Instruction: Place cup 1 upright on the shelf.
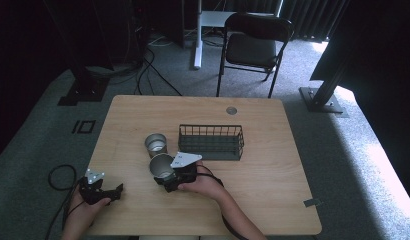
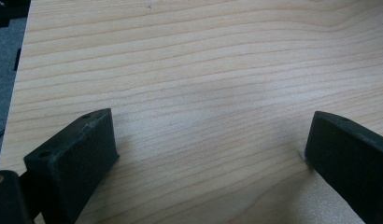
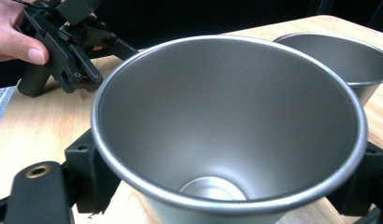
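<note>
A steel cup [image 1: 162, 166] sits between the jaws of my right gripper [image 1: 163, 176] near the table's middle front, and the gripper is shut on it. In the right gripper view the cup's [image 3: 227, 107] open mouth faces the camera, with a black jaw on each side of its wall. A second steel cup [image 1: 156, 145] stands upright just behind it, between the held cup and the black wire basket [image 1: 211, 141]. My left gripper [image 1: 114, 194] rests at the table's front left corner. Its jaws stand wide apart over bare wood [image 2: 208, 154], holding nothing.
The wooden table [image 1: 263, 175] has a small round grommet [image 1: 231, 110] near its far edge. A black folding chair [image 1: 253, 47] stands beyond the table. Cables trail on the grey carpet at the left [image 1: 60, 175].
</note>
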Tool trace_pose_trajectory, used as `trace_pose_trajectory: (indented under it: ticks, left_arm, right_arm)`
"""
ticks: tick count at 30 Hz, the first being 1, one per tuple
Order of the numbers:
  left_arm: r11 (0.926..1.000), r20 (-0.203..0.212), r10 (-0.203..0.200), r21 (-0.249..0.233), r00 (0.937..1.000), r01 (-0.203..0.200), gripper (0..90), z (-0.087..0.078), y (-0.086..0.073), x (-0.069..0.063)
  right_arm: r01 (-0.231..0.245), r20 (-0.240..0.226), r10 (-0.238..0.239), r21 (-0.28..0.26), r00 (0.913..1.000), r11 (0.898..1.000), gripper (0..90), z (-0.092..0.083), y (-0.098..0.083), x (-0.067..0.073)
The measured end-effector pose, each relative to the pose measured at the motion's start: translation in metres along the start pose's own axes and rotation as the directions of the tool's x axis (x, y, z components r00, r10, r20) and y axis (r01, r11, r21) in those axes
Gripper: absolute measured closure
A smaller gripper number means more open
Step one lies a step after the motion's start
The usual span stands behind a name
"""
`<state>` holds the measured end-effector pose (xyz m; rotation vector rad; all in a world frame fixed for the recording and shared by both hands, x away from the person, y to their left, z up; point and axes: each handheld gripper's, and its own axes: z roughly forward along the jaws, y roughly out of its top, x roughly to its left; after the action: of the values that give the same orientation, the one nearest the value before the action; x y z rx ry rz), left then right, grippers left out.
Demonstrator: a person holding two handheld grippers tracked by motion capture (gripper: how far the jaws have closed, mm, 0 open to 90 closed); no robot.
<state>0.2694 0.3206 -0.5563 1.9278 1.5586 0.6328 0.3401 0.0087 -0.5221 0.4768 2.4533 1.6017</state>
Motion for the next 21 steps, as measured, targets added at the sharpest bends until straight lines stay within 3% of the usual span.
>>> trace_pose_trajectory:
  ticks: [7,14,21]
  left_arm:
    - [1.0000,0.000,0.001,0.001,1.0000,-0.001,2.8,0.000,0.000,0.000]
    - [1.0000,0.000,0.002,0.002,1.0000,-0.002,2.8,0.000,0.000,0.000]
    - [1.0000,0.000,0.001,0.000,1.0000,-0.001,2.8,0.000,0.000,0.000]
  right_arm:
    - [-0.013,-0.019,0.013,0.001,0.9997,1.000,14.1,-0.003,0.003,0.002]
    - [-0.031,-0.046,0.031,-0.009,0.9985,0.999,14.2,-0.014,0.018,0.005]
    - [-0.033,-0.036,0.032,-0.037,0.9989,0.999,14.2,-0.024,0.032,0.004]
